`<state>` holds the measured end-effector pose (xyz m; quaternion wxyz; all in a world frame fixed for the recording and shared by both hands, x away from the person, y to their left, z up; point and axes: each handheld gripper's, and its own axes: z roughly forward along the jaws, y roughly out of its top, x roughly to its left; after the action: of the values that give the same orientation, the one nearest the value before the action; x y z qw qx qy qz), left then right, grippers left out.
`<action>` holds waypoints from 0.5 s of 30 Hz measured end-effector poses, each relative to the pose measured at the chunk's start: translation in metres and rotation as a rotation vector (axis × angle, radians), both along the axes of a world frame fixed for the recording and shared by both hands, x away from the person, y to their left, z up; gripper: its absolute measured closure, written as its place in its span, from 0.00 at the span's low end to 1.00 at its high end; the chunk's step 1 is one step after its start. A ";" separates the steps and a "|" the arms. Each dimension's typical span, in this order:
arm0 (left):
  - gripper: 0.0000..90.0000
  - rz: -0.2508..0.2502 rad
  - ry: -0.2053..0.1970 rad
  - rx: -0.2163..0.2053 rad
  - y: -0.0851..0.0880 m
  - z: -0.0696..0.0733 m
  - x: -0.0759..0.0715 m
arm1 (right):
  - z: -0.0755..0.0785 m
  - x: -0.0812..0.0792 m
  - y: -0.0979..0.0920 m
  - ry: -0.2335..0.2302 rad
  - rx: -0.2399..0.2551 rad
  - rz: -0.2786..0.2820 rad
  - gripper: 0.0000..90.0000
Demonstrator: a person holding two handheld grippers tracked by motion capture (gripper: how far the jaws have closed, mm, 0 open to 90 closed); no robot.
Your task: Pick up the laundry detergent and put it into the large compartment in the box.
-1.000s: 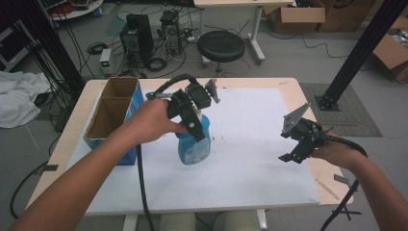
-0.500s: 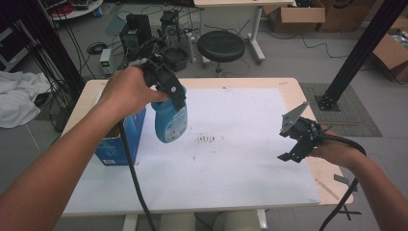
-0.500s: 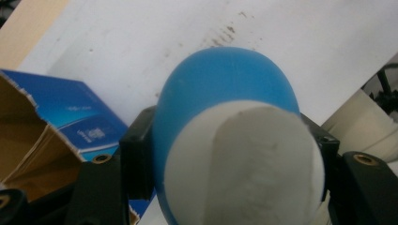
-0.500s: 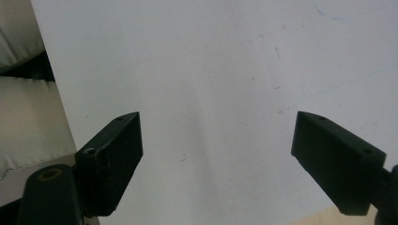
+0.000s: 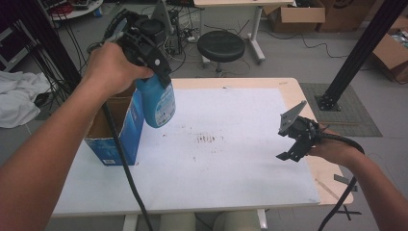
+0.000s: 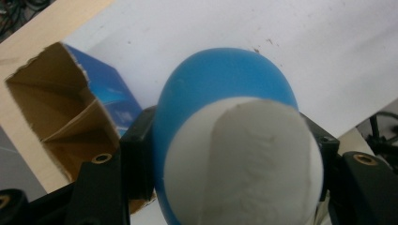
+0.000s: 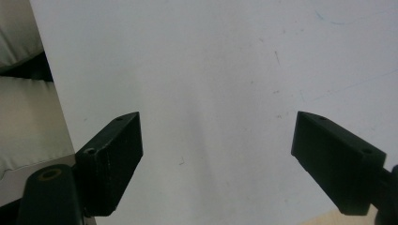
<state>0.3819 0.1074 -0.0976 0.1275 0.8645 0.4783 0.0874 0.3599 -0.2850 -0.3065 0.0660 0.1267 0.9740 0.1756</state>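
Observation:
My left gripper (image 5: 153, 72) is shut on a blue bottle (image 5: 157, 103) with a white label, lifted well above the table beside the open blue carton (image 5: 118, 132). In the left gripper view the bottle (image 6: 225, 93) and its white cap (image 6: 248, 164) sit pinched between both jaws, with the carton (image 6: 61, 117) below at the left. My right gripper (image 5: 291, 144) hovers over the right part of the white sheet (image 5: 231, 159), open, nothing between its jaws. The right gripper view shows its gripper (image 7: 216, 154) spread wide above the bare sheet (image 7: 211, 70).
The carton has cardboard dividers inside and stands at the table's left edge. A faint reddish smudge (image 5: 207, 139) marks the middle of the sheet. A black stool (image 5: 221, 45) and boxes stand on the floor beyond the table.
The left gripper has carried the blue bottle up and to the left, from over the sheet's middle to beside the carton. The right gripper has stayed put.

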 end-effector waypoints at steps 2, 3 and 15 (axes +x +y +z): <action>0.42 0.051 -0.007 0.005 0.007 0.005 0.001 | -0.001 0.000 0.000 0.001 -0.001 0.001 0.18; 0.42 0.051 -0.007 0.005 0.007 0.005 0.001 | -0.001 0.000 0.000 0.001 -0.001 0.001 0.18; 0.42 0.249 -0.032 -0.010 0.045 0.015 0.007 | -0.001 0.003 0.003 0.003 0.002 0.003 0.18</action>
<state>0.3889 0.1526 -0.0824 0.1276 0.7962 0.5803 0.1141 0.3632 -0.2816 -0.3076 0.0644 0.1257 0.9741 0.1766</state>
